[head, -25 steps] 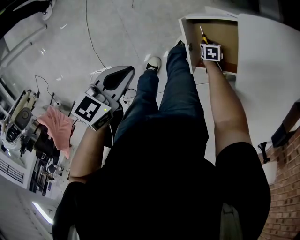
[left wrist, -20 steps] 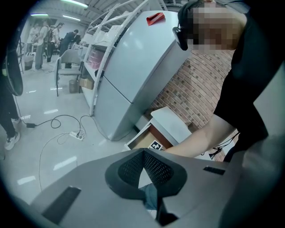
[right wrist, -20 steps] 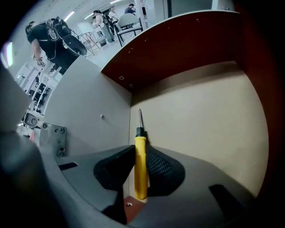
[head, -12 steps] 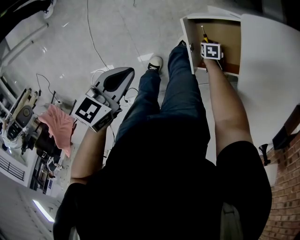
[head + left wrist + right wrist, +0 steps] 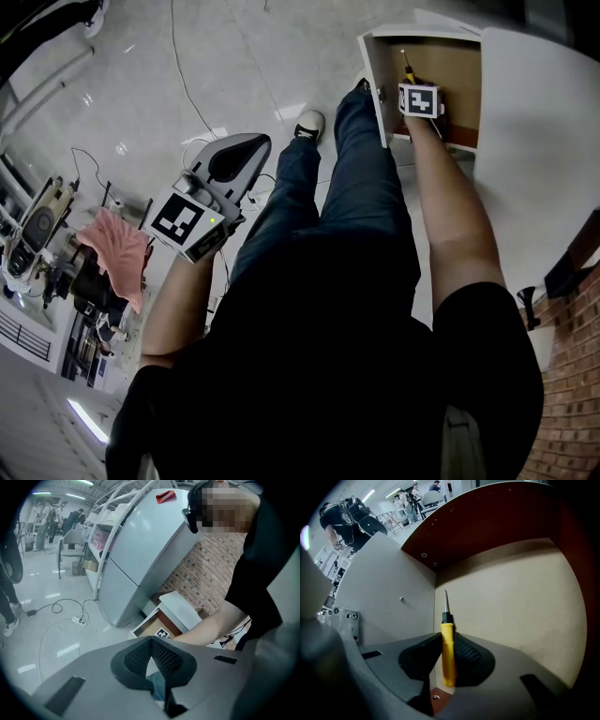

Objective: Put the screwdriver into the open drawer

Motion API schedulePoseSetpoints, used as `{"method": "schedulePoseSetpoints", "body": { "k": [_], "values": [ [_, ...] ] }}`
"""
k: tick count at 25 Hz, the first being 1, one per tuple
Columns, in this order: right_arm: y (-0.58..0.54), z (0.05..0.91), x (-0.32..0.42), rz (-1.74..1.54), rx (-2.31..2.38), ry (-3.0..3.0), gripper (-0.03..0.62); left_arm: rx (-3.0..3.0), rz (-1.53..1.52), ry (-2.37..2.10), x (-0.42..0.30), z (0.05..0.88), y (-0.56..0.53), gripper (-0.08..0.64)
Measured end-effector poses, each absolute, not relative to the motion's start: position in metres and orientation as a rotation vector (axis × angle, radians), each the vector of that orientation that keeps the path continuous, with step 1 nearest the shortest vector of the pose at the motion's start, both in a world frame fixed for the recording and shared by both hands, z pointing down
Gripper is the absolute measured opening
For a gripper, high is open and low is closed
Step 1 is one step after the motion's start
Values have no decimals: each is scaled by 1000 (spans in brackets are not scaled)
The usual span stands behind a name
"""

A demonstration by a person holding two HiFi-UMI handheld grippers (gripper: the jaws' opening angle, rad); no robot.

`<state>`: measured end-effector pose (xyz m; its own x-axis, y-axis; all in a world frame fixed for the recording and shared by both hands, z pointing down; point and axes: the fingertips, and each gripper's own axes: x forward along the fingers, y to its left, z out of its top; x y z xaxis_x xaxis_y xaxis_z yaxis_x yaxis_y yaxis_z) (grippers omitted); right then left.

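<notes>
The screwdriver (image 5: 448,653) has a yellow handle and a thin metal shaft. My right gripper (image 5: 447,639) is shut on its handle, with the shaft pointing ahead along the drawer's left wall. The open drawer (image 5: 511,606) has a pale floor and brown sides, and the tool hangs just above that floor. In the head view the right gripper (image 5: 411,82) reaches into the drawer (image 5: 455,56) at the top right, the screwdriver (image 5: 407,66) poking out beyond it. My left gripper (image 5: 248,150) is held out to the left over the floor, shut and empty, also seen as the left gripper (image 5: 152,641).
A white cabinet top (image 5: 534,141) lies right of the drawer. The person's jeans (image 5: 356,187) and a shoe (image 5: 307,125) stand beside the drawer front. A pink cloth (image 5: 117,248) hangs at the left. Cables (image 5: 61,606) and a power strip (image 5: 77,619) lie on the shiny floor.
Hardly anything: the left gripper has drifted slightly up and right. The right gripper still holds the screwdriver at the same spot in the drawer.
</notes>
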<state>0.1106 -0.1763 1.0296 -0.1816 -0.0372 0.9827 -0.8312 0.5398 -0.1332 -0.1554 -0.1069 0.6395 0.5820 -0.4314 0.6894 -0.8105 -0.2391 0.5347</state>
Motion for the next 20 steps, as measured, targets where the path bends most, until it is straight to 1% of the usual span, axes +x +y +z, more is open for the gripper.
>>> {"method": "schedulePoseSetpoints", "body": {
  "k": [4,10,12,16,20],
  "values": [
    [-174,1031,117,857,763,-1577,92,1892,504,-998,-154,639,-111,17],
    [-143,1026,126,997,714,-1429,102,1879,501,-991,-154,640,-112,17],
    [-158,1031,123,950,734,-1485,104,1926,498,-992,-155,641,-118,17],
    [-157,1029,127,985,722,-1436,125,1903,496,-993,-155,641,-123,17],
    [-168,1028,127,939,766,-1511,126,1890,499,-989,-153,636,-115,17]
  ]
}}
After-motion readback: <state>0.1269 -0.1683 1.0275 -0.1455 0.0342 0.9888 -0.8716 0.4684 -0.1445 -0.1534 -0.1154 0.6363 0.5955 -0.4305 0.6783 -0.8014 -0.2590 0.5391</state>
